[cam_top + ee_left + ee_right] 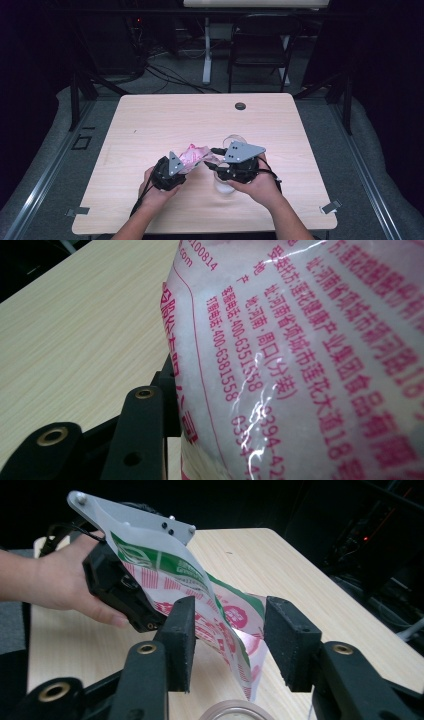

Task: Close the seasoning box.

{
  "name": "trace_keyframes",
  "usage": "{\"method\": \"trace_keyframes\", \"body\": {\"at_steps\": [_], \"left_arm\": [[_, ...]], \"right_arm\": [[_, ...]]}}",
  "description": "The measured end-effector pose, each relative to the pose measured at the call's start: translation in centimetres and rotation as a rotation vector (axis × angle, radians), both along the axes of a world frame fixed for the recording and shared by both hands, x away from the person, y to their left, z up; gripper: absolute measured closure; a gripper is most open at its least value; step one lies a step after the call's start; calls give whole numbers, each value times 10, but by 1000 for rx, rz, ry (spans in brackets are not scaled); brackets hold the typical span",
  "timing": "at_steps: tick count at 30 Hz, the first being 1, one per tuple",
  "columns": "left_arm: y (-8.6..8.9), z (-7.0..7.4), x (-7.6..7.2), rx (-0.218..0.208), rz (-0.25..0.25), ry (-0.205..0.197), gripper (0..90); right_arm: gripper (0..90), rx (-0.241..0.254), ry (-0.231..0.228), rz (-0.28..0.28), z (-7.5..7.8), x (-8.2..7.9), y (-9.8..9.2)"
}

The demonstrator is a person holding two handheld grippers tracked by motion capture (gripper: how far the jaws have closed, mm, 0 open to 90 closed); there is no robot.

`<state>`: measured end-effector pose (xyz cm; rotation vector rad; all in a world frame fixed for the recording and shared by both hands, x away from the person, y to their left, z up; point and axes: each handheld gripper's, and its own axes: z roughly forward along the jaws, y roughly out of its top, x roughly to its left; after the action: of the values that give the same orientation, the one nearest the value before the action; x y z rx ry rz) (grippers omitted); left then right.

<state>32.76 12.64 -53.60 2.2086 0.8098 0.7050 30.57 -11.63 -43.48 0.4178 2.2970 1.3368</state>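
**Printed bag hanging between two claws over a clear container**

Pink-lettered plastic of the bag (pixel 300 355) is pressing right up against the left gripper view, with white grains showing through the film. One black jaw of the left claw (pixel 186 167) is lying against the bag's edge there; the other jaw is hidden behind the bag, so the claw is holding the bag at a middling width. In the high view the bag (pixel 194 154) is sitting lifted above the bench (pixel 150 125), near the front middle, crumpled and pink between the two hands.

Just beside the bag, on its right, the right claw (pixel 227 640) is standing wide. In the right gripper view the bag's free corner (pixel 235 625), printed green, red and white, is hanging down between the two pads, and neither pad is pressing on it; the film is lying close to the left pad, and whether it is touching it I cannot tell.

Directly below that hanging corner, the rim of a clear round container (pixel 237 711) is showing at the bottom edge. In the high view this container (pixel 226 186) is standing on the bench under the right hand (pixel 260 187), just right of the bag.

Left of the bag, the left hand (pixel 155 192) is gripping its tool.
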Motion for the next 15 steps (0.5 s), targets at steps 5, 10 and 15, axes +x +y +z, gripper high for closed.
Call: {"method": "trace_keyframes", "body": {"at_steps": [5,10,15], "left_arm": [[-1,0,-1,6,-7,-1,587],[-4,-1,-3,17,-21,-5,587],[-5,-1,-4,23,-31,-11,587]], "right_arm": [[502,-4,-23,6,1,0,0],[499,-24,-32,19,0,-1,4],[517,-41,-18,40,-4,-2,9]]}}
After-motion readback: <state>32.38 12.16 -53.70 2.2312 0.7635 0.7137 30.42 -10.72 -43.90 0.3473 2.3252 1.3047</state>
